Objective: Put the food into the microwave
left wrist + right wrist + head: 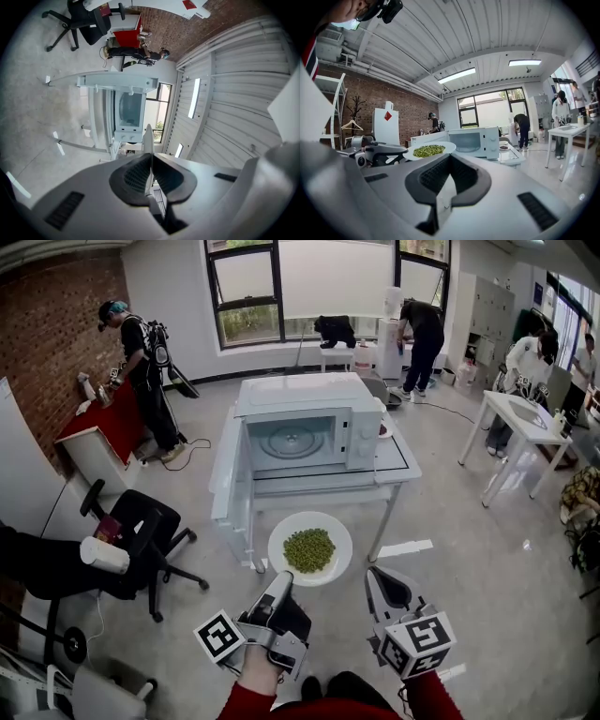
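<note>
A white plate [284, 532] heaped with green peas [308, 549] hangs in the air just in front of the microwave table. My left gripper [281, 579] is shut on the plate's near-left rim; in the left gripper view the plate [147, 137] shows edge-on between the pads. The white microwave [305, 427] stands on a small table [398, 465], its door [228, 470] swung open to the left and the cavity bare. My right gripper [375, 576] hovers beside the plate's right side, shut and holding nothing. From the right gripper view the plate [440, 146] sits left of the microwave [473, 140].
A black office chair [141, 531] stands to the left of the table. A small dish [385, 429] lies on the table beside the microwave. Several people work at a red-draped table [117, 423], by the windows and at a white table [520, 418] on the right.
</note>
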`<move>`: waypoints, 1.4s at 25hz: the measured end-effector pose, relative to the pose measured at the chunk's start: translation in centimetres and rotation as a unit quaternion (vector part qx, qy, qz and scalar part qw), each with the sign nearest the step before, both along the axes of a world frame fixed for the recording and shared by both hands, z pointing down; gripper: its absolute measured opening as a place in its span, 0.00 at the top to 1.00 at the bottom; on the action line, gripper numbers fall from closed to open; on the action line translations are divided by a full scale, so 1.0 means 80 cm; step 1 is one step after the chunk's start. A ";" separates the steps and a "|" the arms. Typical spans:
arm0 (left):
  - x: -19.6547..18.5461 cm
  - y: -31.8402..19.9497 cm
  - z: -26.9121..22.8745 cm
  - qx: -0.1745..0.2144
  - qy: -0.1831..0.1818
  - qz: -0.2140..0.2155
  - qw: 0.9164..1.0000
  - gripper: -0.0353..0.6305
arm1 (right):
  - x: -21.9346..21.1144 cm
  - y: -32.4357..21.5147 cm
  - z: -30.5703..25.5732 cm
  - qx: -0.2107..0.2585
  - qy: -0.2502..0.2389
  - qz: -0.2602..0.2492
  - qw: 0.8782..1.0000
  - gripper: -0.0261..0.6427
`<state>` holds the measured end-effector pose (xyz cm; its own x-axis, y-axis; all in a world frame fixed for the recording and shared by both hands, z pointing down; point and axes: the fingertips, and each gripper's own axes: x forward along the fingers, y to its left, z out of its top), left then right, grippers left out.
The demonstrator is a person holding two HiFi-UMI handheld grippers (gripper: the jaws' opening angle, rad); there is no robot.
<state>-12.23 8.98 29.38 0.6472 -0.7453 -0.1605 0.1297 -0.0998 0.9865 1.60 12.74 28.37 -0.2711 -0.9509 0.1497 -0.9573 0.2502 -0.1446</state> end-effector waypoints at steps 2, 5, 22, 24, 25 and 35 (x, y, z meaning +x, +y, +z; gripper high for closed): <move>0.001 -0.007 -0.001 0.000 0.004 0.000 1.000 0.91 | 0.000 -0.004 0.001 0.000 0.004 0.004 1.000 0.94; 0.003 -0.017 0.000 -0.004 0.009 -0.004 1.000 0.91 | -0.001 -0.010 0.010 -0.012 -0.005 0.007 1.000 0.94; 0.074 -0.167 0.032 -0.014 -0.009 -0.090 0.996 0.91 | 0.067 -0.182 0.025 -0.021 -0.001 -0.059 0.998 0.94; 0.087 -0.197 0.035 -0.016 -0.005 -0.108 0.994 0.91 | 0.081 -0.216 0.026 -0.028 0.003 -0.078 0.997 0.94; 0.092 -0.212 0.036 -0.017 -0.005 -0.119 0.993 0.91 | 0.086 -0.232 0.027 -0.031 0.005 -0.089 0.996 0.94; 0.108 -0.329 0.050 -0.020 -0.031 -0.192 0.981 0.91 | 0.097 -0.338 0.039 -0.054 0.008 -0.187 0.981 0.94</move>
